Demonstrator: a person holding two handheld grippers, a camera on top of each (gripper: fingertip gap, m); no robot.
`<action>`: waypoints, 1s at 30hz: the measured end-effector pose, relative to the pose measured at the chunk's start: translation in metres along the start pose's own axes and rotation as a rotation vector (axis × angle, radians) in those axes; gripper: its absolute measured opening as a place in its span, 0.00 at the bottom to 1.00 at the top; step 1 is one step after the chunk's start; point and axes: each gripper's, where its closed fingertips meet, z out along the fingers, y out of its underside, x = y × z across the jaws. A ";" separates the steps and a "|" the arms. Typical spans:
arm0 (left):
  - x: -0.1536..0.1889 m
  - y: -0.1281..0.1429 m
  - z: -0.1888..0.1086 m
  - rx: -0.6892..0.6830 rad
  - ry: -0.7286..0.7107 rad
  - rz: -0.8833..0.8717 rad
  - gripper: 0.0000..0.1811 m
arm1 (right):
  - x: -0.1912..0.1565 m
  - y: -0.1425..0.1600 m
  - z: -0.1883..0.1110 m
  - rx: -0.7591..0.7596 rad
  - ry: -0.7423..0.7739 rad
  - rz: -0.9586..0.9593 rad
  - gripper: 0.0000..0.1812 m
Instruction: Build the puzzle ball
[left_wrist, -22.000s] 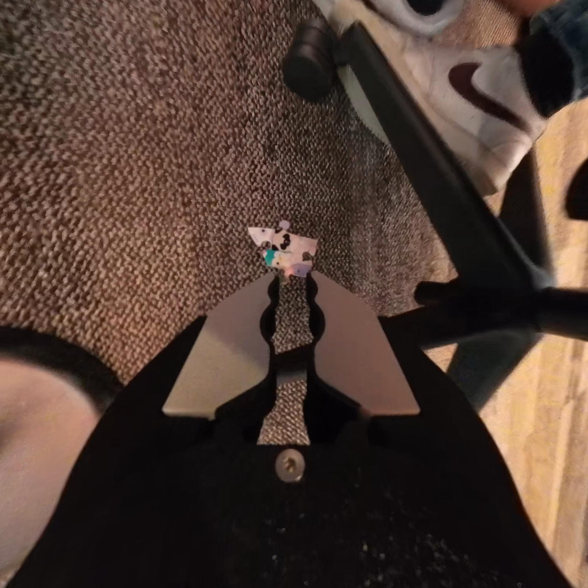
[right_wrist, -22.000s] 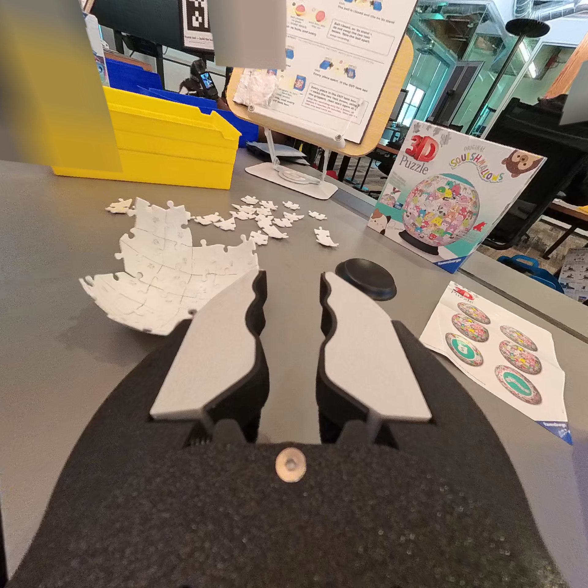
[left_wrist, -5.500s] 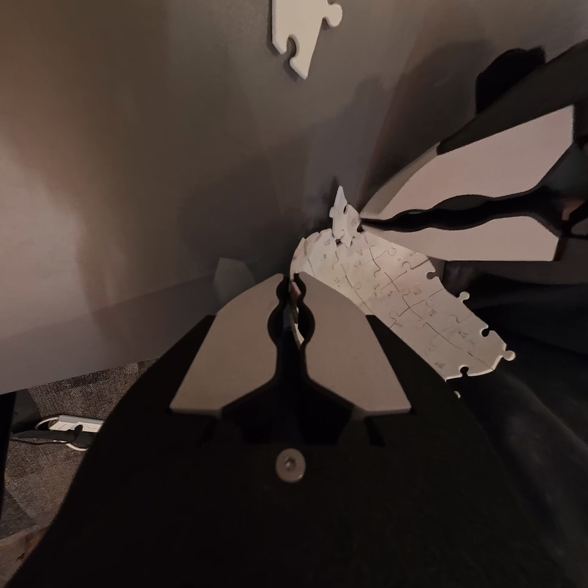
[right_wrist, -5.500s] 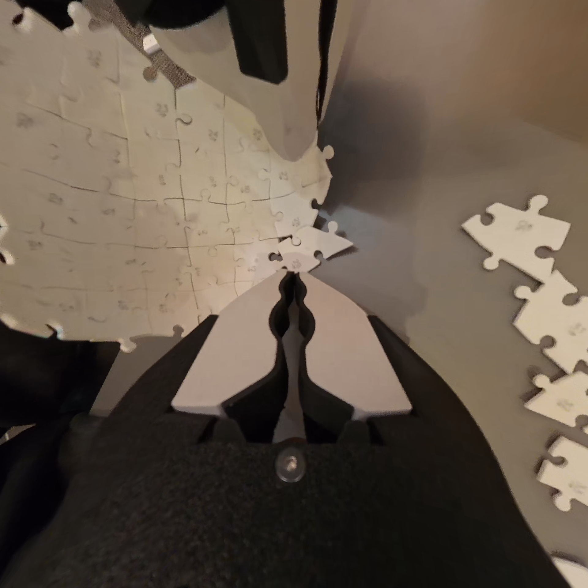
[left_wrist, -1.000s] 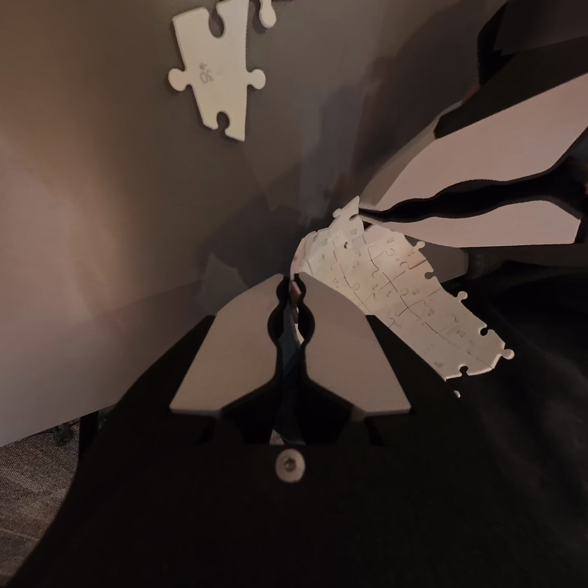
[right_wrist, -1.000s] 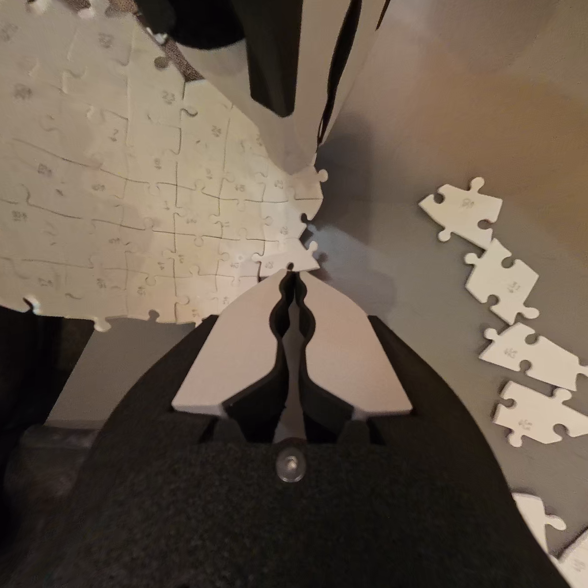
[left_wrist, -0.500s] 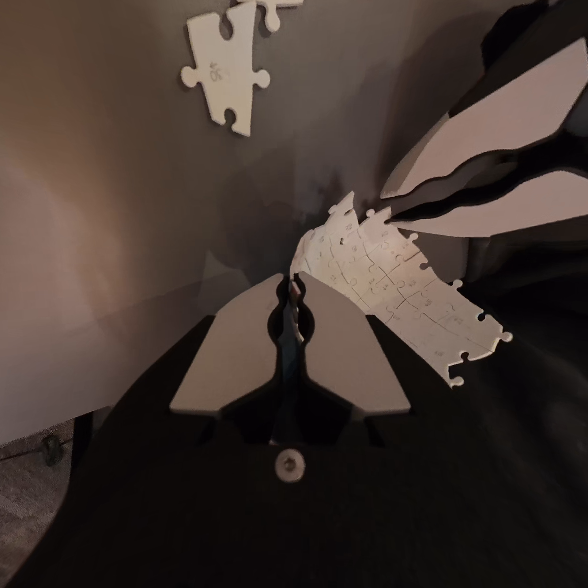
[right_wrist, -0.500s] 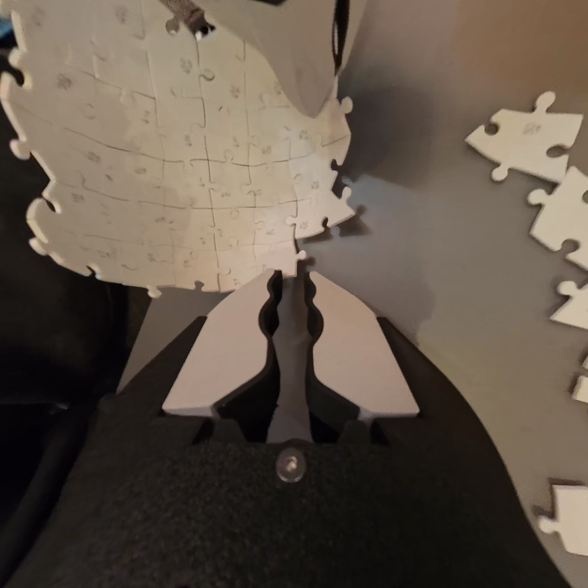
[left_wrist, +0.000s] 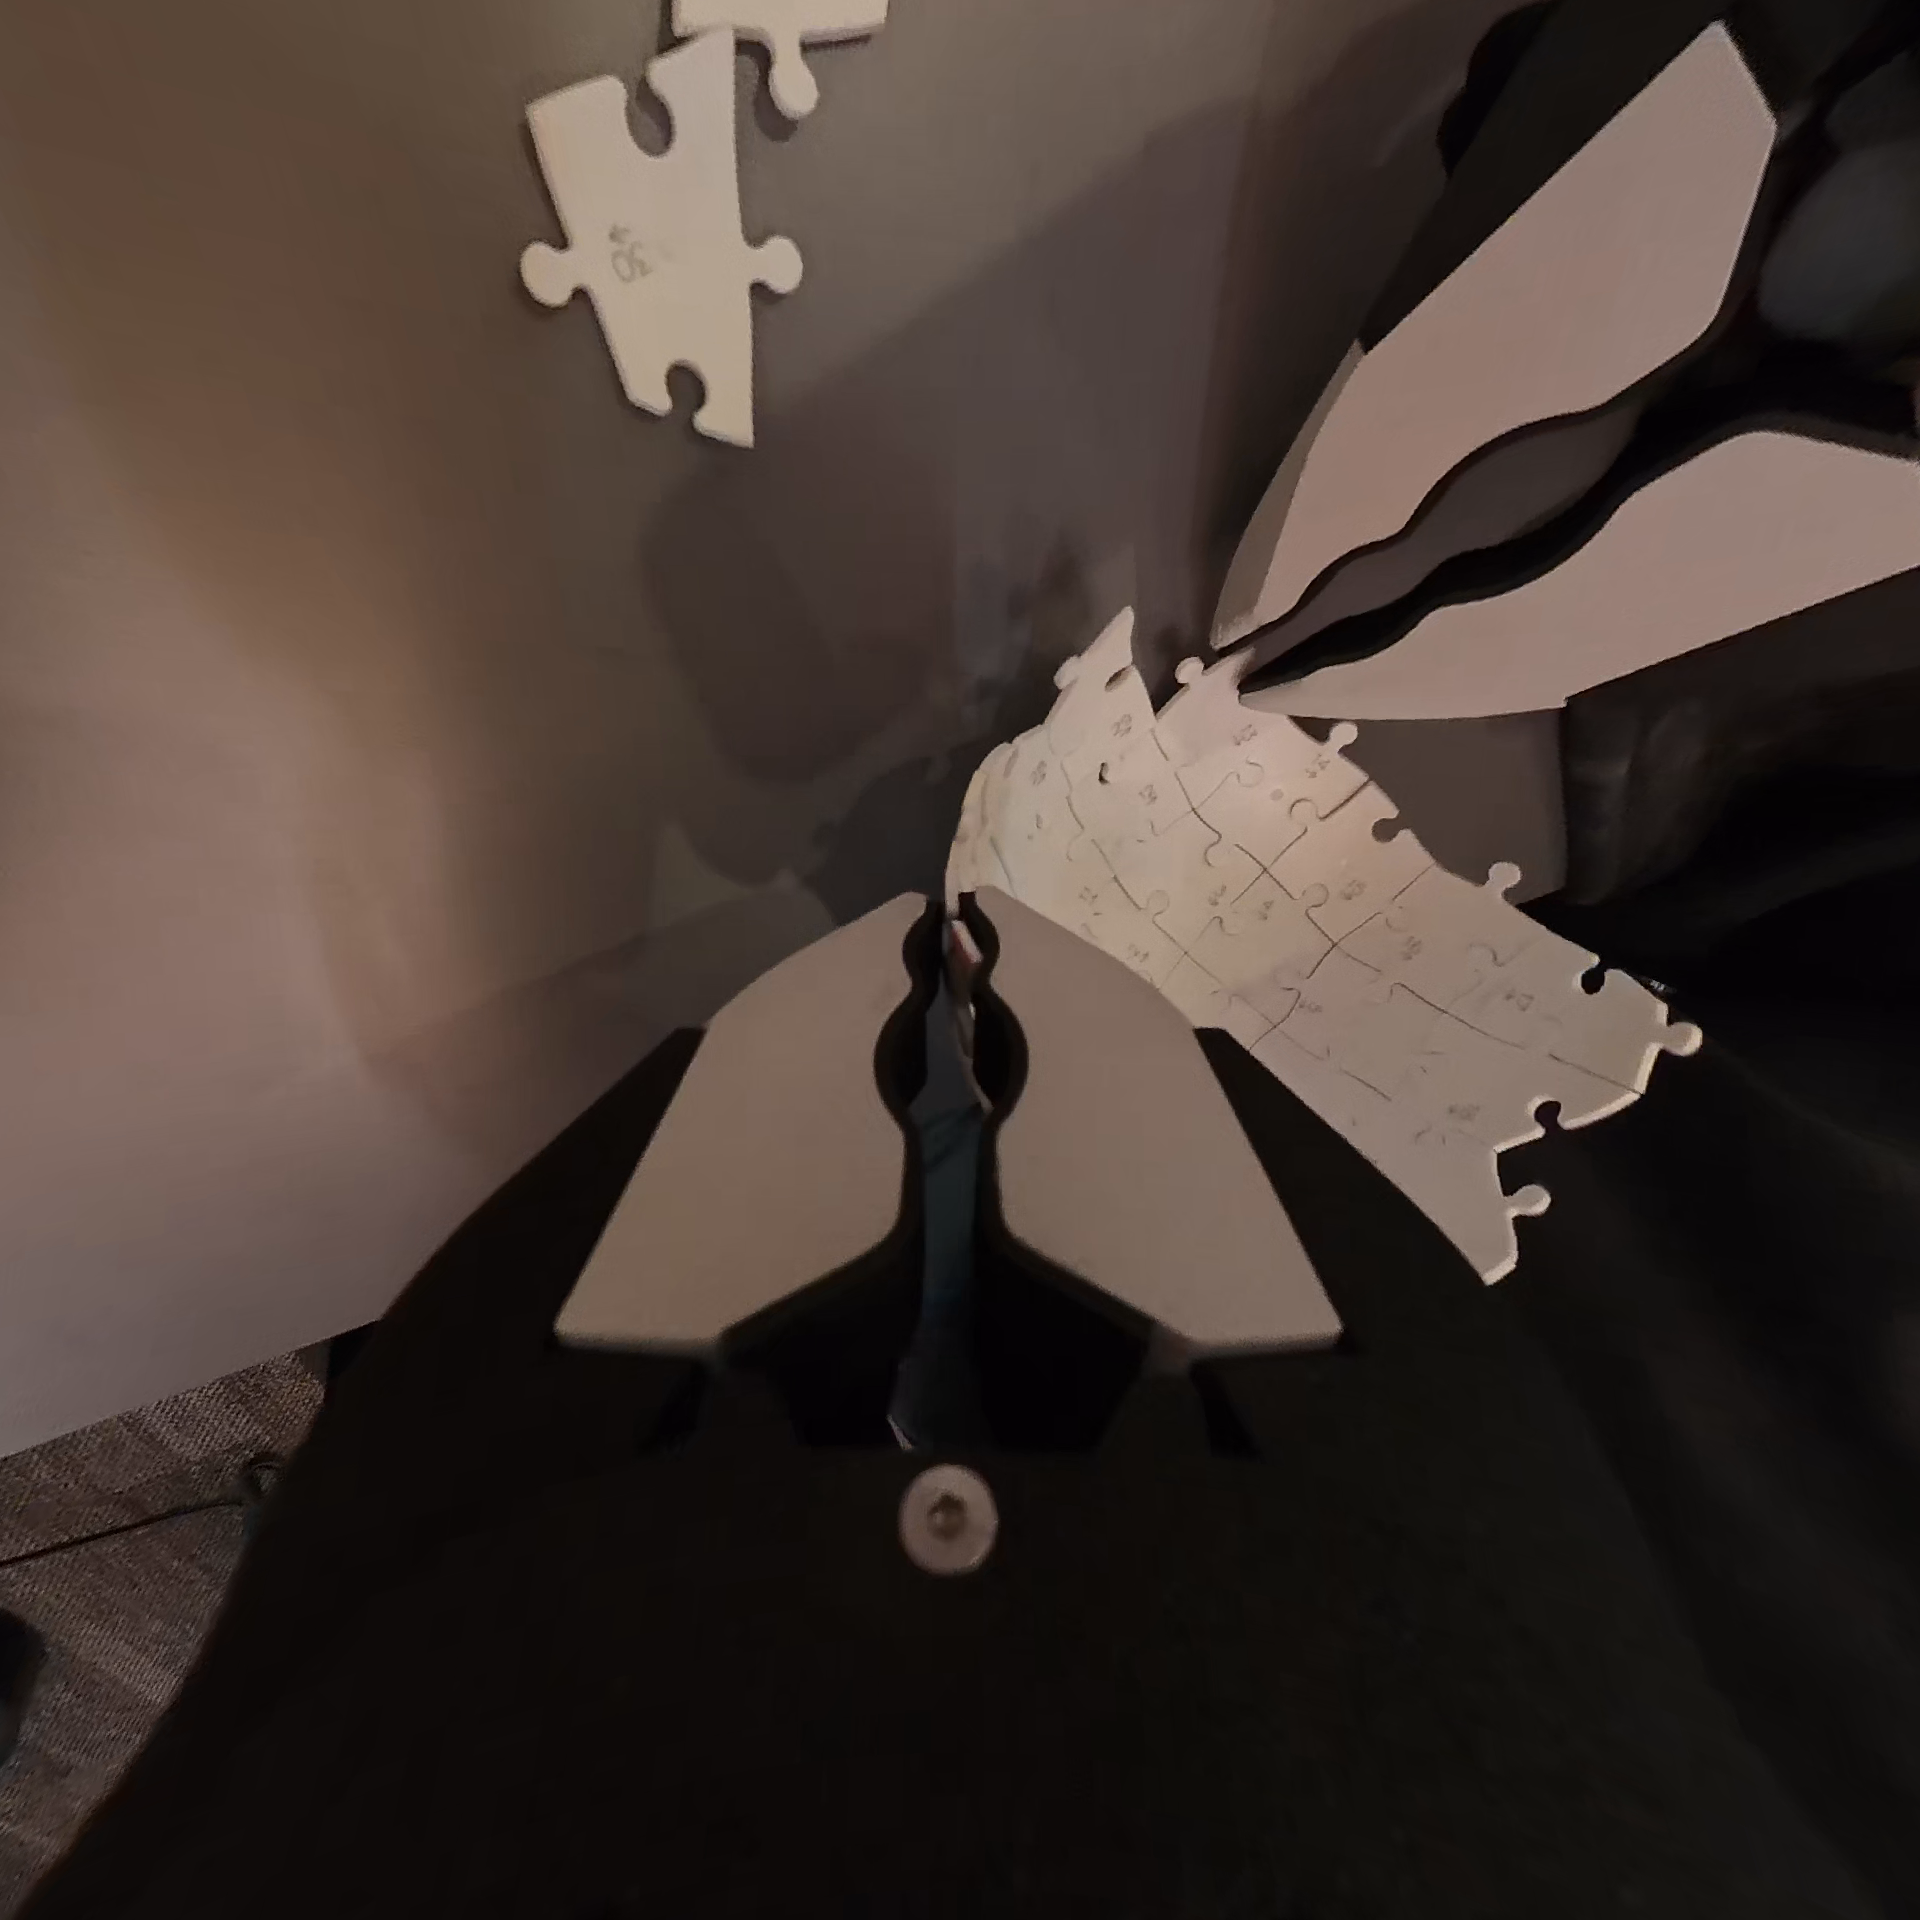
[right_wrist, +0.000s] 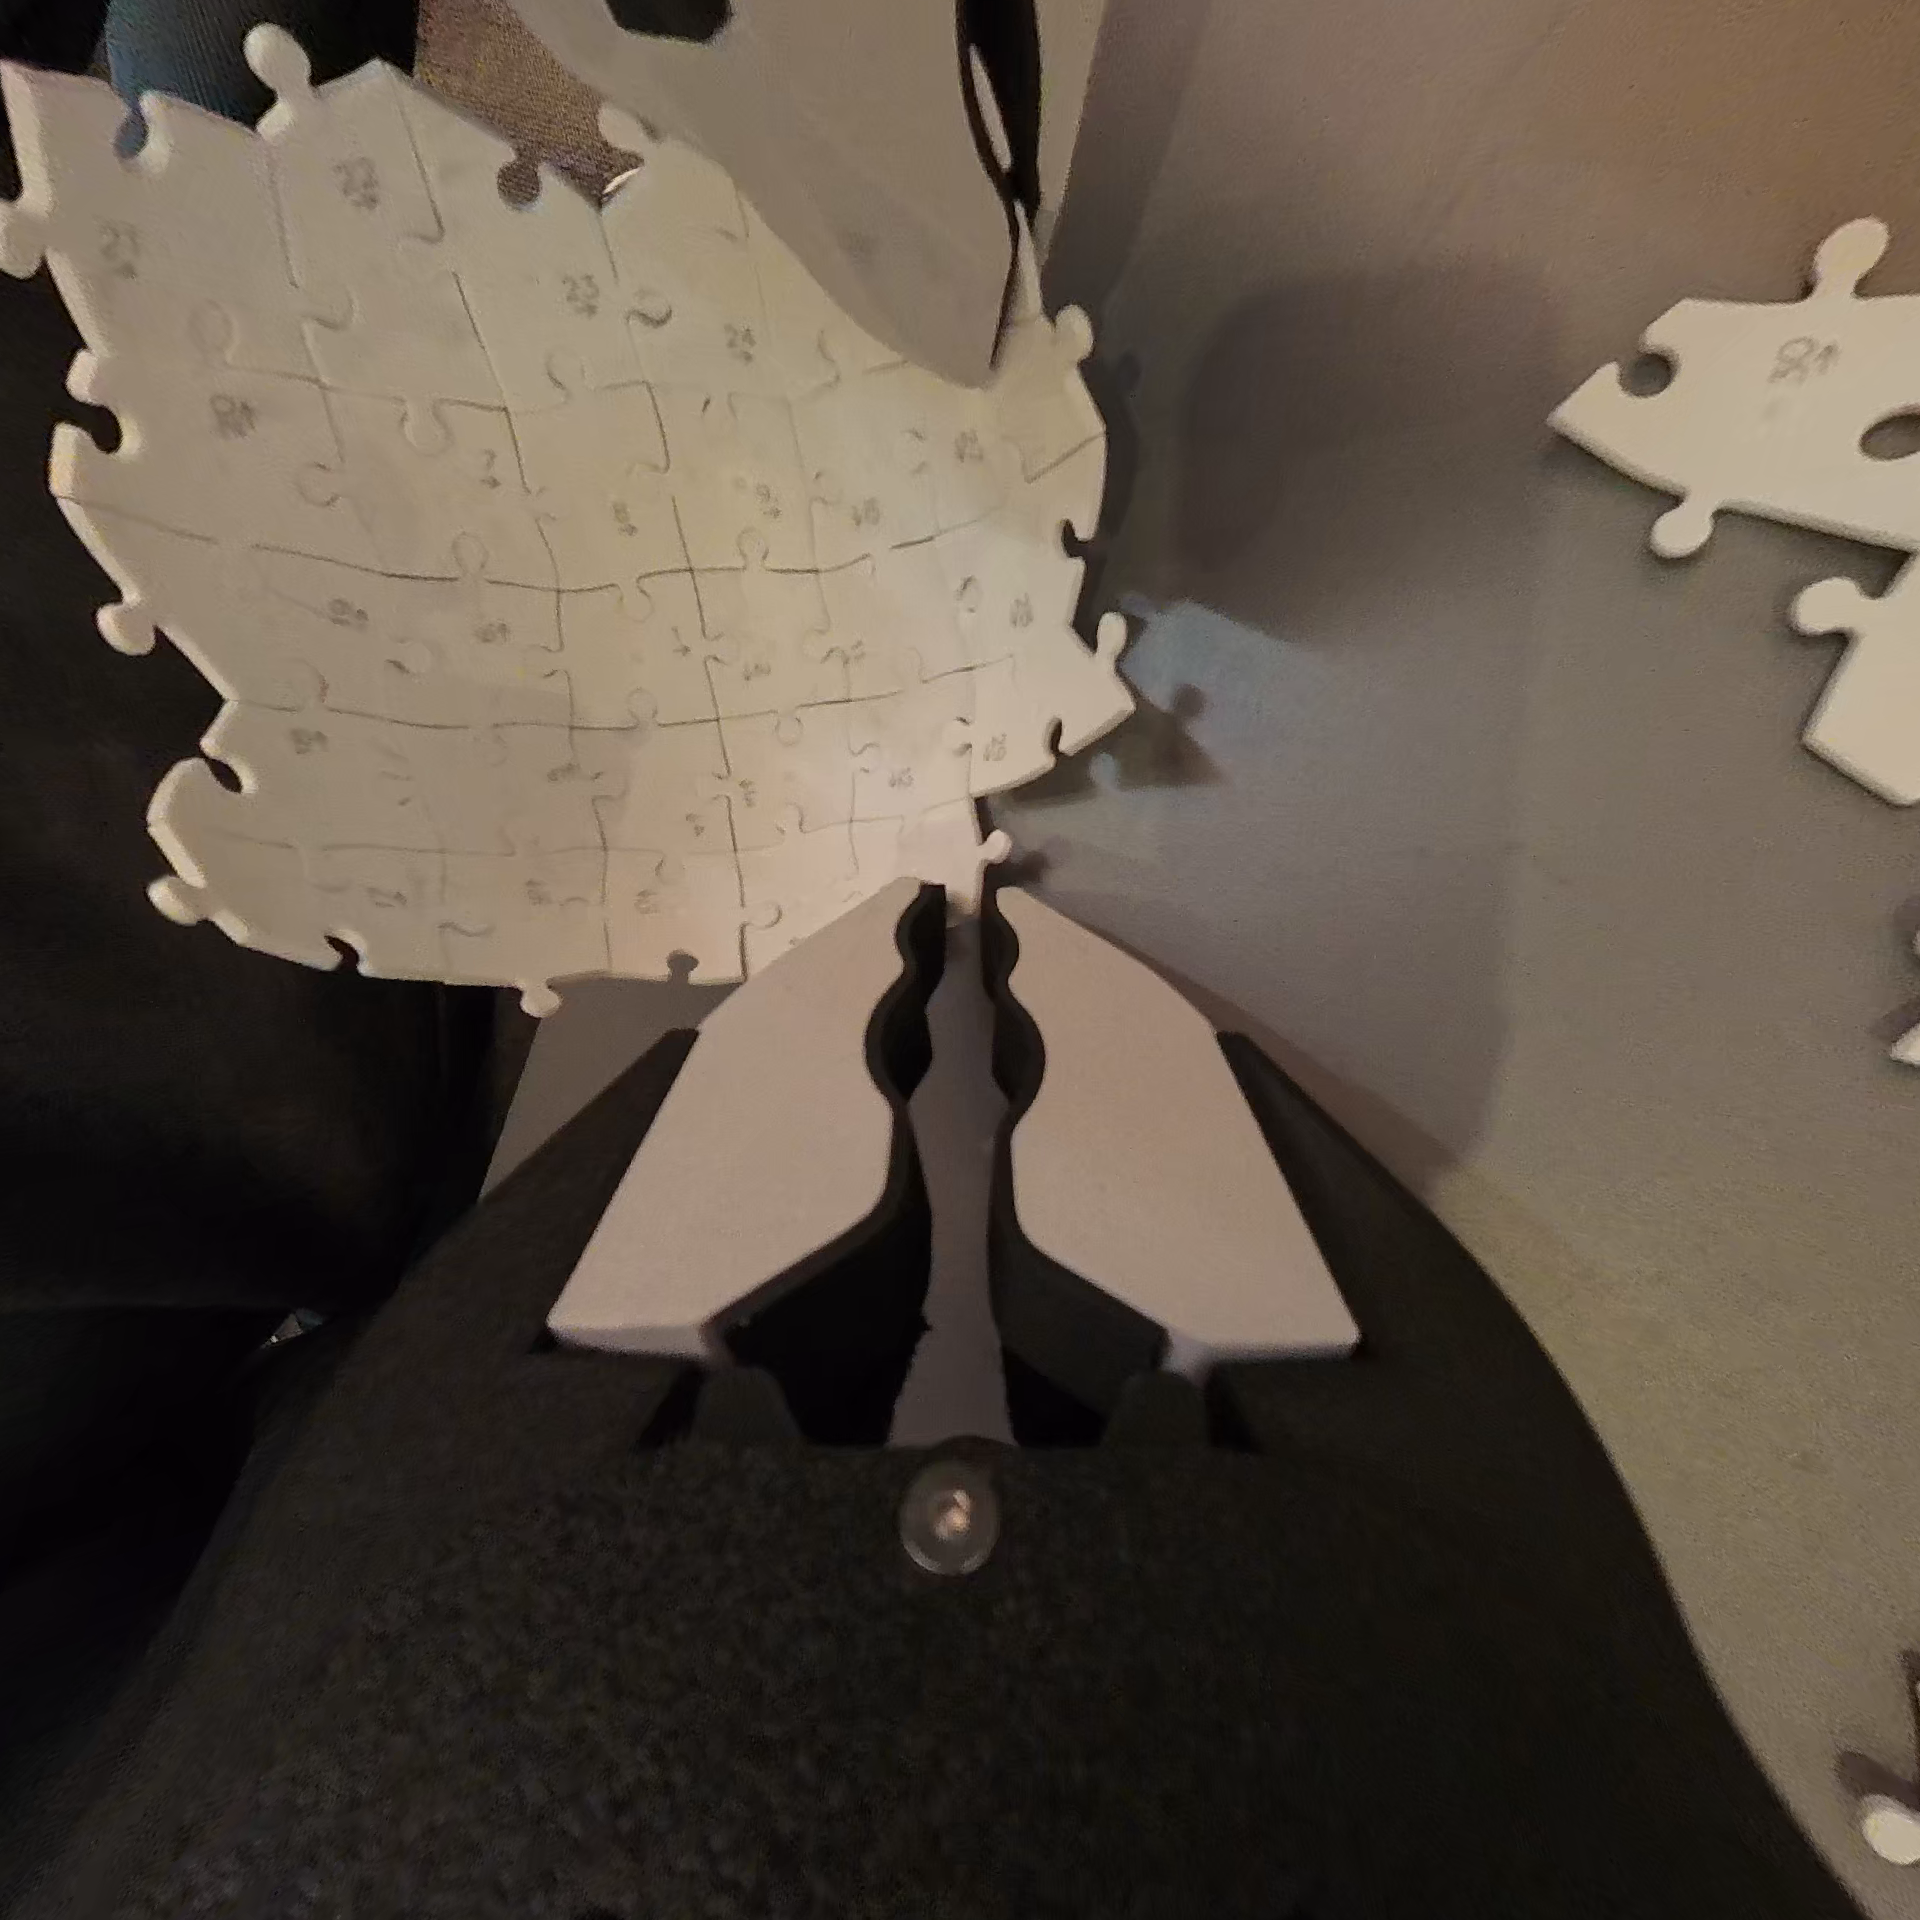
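Note:
The puzzle ball is a curved white section of joined pieces (left_wrist: 1299, 935), seen from its numbered inner side, held above the grey table (left_wrist: 312, 623). My left gripper (left_wrist: 961, 906) is shut on the section's rim. In the right wrist view the section (right_wrist: 582, 582) fills the upper left, and the left gripper (right_wrist: 995, 348) grips its top right edge. My right gripper (right_wrist: 964, 896) is closed to a narrow gap on the section's lower right rim, with a tab between its tips. It also shows in the left wrist view (left_wrist: 1234, 665), at the section's far corner.
Loose white pieces lie face down on the table: one beyond the left gripper (left_wrist: 644, 239) and several right of the section (right_wrist: 1766, 416). The table's near edge and the carpet floor (left_wrist: 104, 1558) show at the lower left. Across from one pair of fingers to the other is roughly 8 centimetres.
The right gripper let go of the added piece, opened a little, moved along the rim and closed again. The section has turned and sits higher in the right wrist view. The left grip is unchanged.

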 end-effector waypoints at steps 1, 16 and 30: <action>0.000 0.000 0.000 -0.004 -0.003 0.002 0.01 | 0.000 0.000 0.000 -0.001 -0.001 0.000 0.04; -0.002 -0.002 0.000 -0.022 -0.057 0.021 0.01 | -0.004 -0.003 -0.006 0.012 -0.007 0.040 0.11; 0.001 0.004 -0.002 -0.001 -0.060 0.062 0.01 | -0.001 0.001 0.005 -0.005 -0.072 0.089 0.04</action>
